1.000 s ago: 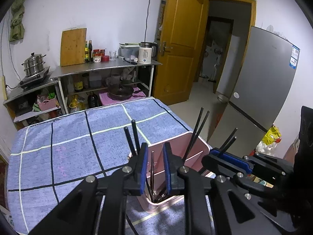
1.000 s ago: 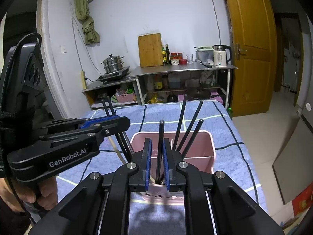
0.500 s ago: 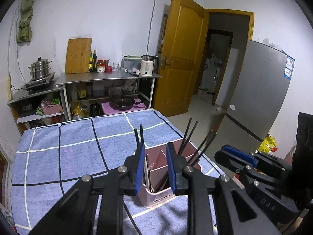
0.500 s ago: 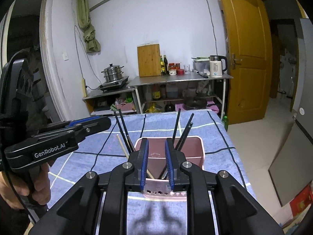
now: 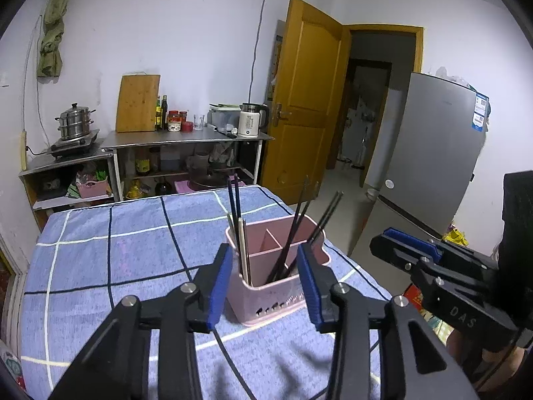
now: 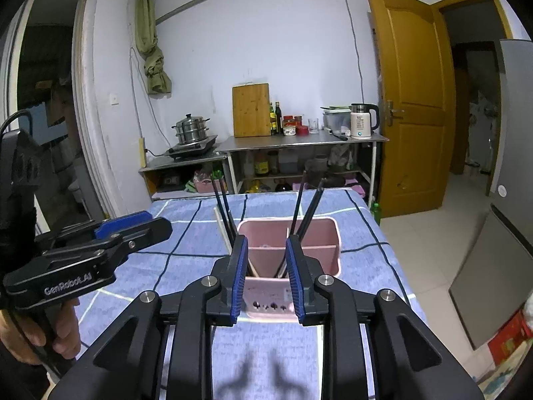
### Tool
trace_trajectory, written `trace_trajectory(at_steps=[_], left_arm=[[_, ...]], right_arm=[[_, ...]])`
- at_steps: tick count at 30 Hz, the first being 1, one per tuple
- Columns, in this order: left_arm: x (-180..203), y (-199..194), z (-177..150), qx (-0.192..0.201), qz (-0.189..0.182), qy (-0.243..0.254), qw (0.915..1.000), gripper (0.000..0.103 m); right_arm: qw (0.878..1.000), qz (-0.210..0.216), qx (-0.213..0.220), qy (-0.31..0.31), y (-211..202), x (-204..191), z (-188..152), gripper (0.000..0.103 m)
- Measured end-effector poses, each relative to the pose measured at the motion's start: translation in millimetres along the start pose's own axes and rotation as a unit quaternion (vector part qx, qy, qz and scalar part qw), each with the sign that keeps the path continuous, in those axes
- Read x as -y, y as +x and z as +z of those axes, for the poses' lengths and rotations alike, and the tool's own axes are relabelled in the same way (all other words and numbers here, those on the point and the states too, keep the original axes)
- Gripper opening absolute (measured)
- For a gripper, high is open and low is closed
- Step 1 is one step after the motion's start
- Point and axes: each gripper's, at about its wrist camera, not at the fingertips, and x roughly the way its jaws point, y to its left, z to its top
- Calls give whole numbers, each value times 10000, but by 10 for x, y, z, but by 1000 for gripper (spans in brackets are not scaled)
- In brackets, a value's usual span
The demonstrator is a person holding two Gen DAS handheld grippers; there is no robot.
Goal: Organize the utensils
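The worktop [image 5: 110, 253] is covered by a blue cloth crossed with dark and white lines. A pink utensil holder [image 5: 276, 286] stands directly on it near the right edge, upright, with dark chopsticks [image 5: 233, 206] and pale ones leaning in its compartments.

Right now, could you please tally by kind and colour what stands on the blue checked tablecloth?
Pink plastic utensil holder: 1
Long black chopsticks: 6, all standing in the holder
Pale wooden chopsticks: 2 visible, at the holder's left end
Total: 9
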Motion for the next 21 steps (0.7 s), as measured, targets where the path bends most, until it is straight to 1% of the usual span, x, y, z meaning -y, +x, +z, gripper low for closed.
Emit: trace_trajectory(at_steps=[5,10,15,21], left_arm=[[26,-88,-256,105,138,-38,9998,48],[48,-113,-515,103,255,19,9996,49],[42,-182,-677,193,372,1,9991,50],[99,-226,-874,293,409,82,9987,50]], right_arm=[[10000,-58,-42,-21,-44,-53,-222,27],[10000,-66,-58,-27,-64,-98,-447,29],[10000,-92,-18,-27,-112,-123,-633,29],[9999,-110,0,15,-141,-140,-818,30]])
